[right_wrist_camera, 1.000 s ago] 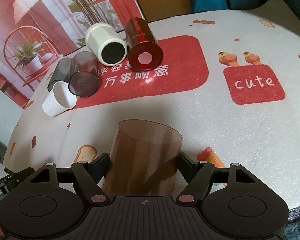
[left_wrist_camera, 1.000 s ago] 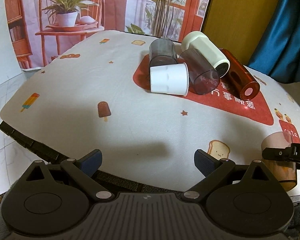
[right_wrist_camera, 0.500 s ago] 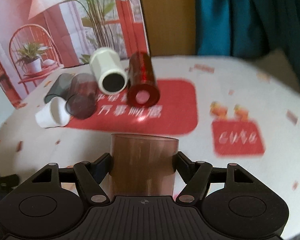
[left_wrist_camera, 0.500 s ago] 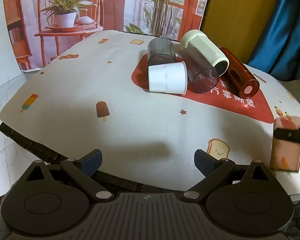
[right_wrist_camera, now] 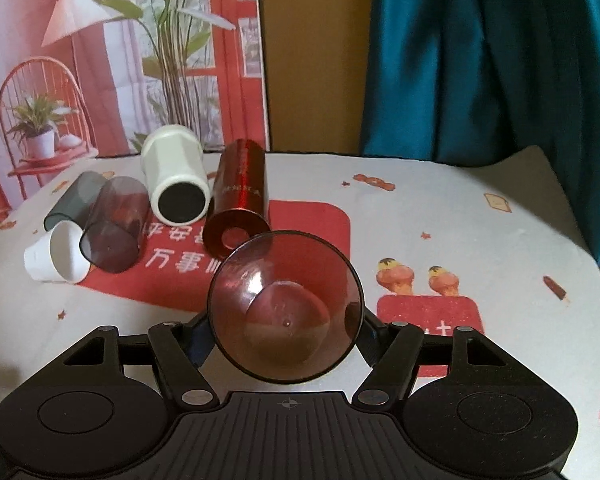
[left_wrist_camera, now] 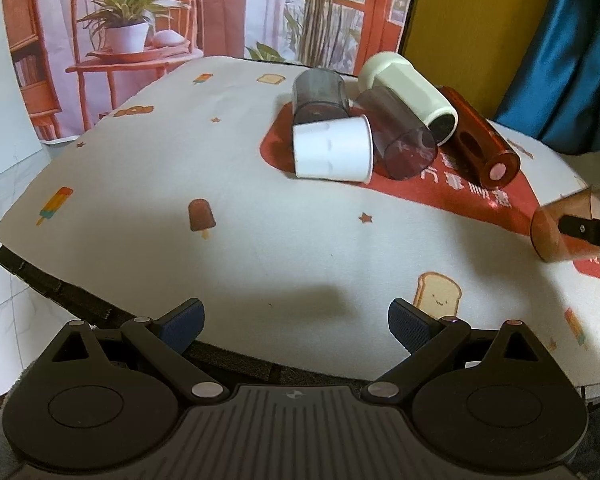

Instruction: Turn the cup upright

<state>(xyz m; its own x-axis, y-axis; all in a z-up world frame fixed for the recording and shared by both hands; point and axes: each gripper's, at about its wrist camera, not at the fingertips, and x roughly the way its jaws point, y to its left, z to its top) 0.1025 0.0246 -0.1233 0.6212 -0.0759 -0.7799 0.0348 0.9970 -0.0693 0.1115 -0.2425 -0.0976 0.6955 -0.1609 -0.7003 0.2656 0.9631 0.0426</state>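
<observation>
**While gripped mid-turn: brown cup off the table, not yet upright**

Left wrist view: shows the left gripper (left_wrist_camera: 296,320) low at the near table edge, jaws spread wide, holding nothing. Farther back on the cloth-covered table (left_wrist_camera: 140,184), a cluster of tipped cups: white cup (left_wrist_camera: 332,154), smoky cup (left_wrist_camera: 396,136), grey cup (left_wrist_camera: 319,94), cream tumbler (left_wrist_camera: 408,98), red tumbler (left_wrist_camera: 478,138), lying pressed against one another. At the right edge, shows the brown cup (left_wrist_camera: 568,228) tilted on its side above the cloth, pinched by a dark finger of the other tool.

Right wrist view: shows the right gripper (right_wrist_camera: 286,334) closed on the brown cup's sides, mouth turned toward the camera, base visible through the rim. Judged partway through the flip, clear of the other cups.

Risks from here: smooth, tapered wall could slip in the pads during rotation, twisting the cup or dropping it. Letting go before the base sits flat would likely tip it over again. Swinging forward could knock the red tumbler just beyond and set it rolling.
</observation>
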